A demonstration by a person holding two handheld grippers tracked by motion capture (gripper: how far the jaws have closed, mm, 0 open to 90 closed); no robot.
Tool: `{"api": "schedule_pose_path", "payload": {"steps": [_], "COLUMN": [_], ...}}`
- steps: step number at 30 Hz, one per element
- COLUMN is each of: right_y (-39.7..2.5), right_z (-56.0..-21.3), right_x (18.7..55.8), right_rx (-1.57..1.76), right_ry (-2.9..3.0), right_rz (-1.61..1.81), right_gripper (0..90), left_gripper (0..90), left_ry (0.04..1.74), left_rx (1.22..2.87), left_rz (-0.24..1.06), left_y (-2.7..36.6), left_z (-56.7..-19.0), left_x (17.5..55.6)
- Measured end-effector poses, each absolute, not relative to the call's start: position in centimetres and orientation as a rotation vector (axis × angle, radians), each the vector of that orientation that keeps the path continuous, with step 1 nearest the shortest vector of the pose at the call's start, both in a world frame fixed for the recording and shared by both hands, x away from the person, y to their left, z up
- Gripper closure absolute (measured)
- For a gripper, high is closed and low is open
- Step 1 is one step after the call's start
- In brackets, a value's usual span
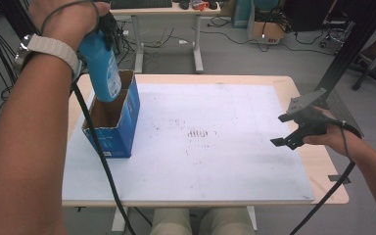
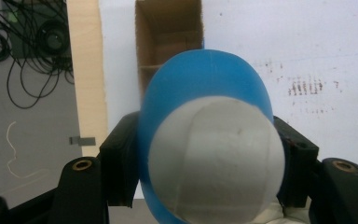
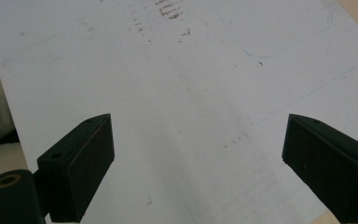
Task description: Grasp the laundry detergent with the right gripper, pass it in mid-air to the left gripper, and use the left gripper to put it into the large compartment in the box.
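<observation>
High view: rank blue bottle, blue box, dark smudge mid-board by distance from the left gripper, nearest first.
1. blue bottle: clamped in the left gripper, far left.
2. blue box: directly under the bottle, left side of the board.
3. dark smudge: board centre, farthest.

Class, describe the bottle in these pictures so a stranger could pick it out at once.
Start at the white board on the table, then its far left corner, where an open blue carton stands. The blue bottle hangs above it in the left gripper, the one rounded plastic thing.
</observation>
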State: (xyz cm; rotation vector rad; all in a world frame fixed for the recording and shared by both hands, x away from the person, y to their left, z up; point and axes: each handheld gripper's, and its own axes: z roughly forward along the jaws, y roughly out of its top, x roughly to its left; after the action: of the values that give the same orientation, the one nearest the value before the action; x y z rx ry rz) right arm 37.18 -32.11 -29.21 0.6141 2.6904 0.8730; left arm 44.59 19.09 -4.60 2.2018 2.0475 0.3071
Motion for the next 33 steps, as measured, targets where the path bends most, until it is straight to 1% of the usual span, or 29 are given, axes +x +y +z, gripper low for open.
{"api": "schedule_pose_path", "payload": {"steps": [9,17,33], "right_y": [-32.2,-32.6,-33.2], "right_z": [-29.4,-29.6,-29.8], "right_x": [37.2,37.1,36.5], "right_rx": [0.626,0.648,0.714], "right_ry": [2.681,2.672,2.651], "right_rz": [0.877,0.876,0.875], "right_gripper": [9.1,9.0,8.7], "left_gripper": [37.5,37.6,37.5], "left_ry": [2.082,2.11,2.115], "left_rx": [2.157,2.182,2.155], "left_rz": [0.312,0.316,0.299], "left_y": [20.1,20.7,21.5], "left_z": [-6.9,-9.4,-14.6], "left_x": [45.1,45.6,45.9]}}
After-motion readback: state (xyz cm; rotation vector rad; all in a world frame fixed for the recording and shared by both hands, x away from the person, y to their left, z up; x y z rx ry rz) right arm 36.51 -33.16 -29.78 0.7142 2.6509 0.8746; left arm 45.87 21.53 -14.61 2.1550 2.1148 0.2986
